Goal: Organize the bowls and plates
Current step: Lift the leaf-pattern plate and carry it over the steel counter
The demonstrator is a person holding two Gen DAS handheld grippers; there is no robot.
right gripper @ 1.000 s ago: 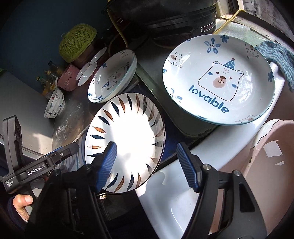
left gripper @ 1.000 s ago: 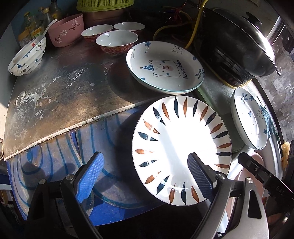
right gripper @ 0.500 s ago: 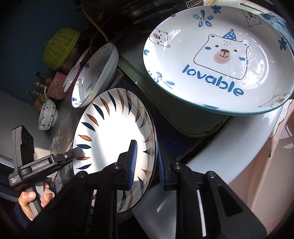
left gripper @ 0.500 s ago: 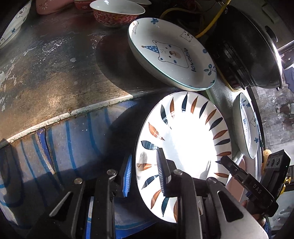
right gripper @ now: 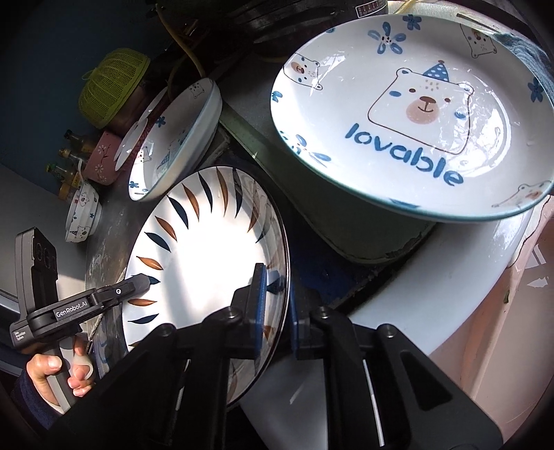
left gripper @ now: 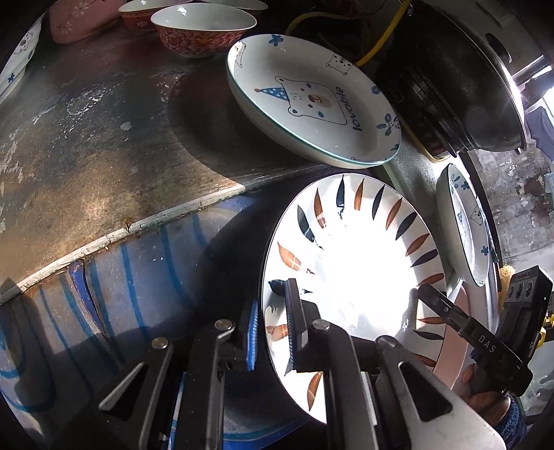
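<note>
A white plate with blue and brown leaf marks (left gripper: 363, 259) (right gripper: 207, 249) rests on a blue-striped surface (left gripper: 138, 270) beside the worn counter. My left gripper (left gripper: 271, 329) has its jaws closing on the plate's left rim, with the pads pressed on either side. On the opposite rim, my right gripper (right gripper: 277, 308) is shut. Each gripper shows in the other's view. One bear plate marked "lovable" (left gripper: 311, 97) sits on the counter behind. A second bear plate (right gripper: 415, 114) lies to the right.
Red-patterned bowls (left gripper: 204, 31) and a pink bowl (left gripper: 79, 17) stand at the back of the counter (left gripper: 86, 121). A dark lidded wok (left gripper: 467, 79) with a yellow cable is at the back right. A green basket (right gripper: 110, 86), bottles and a pink basin (right gripper: 502, 329) are nearby.
Both grippers came down over the leaf plate's opposite rims and went from wide open to closed on them. The plate looks slightly tilted now.
</note>
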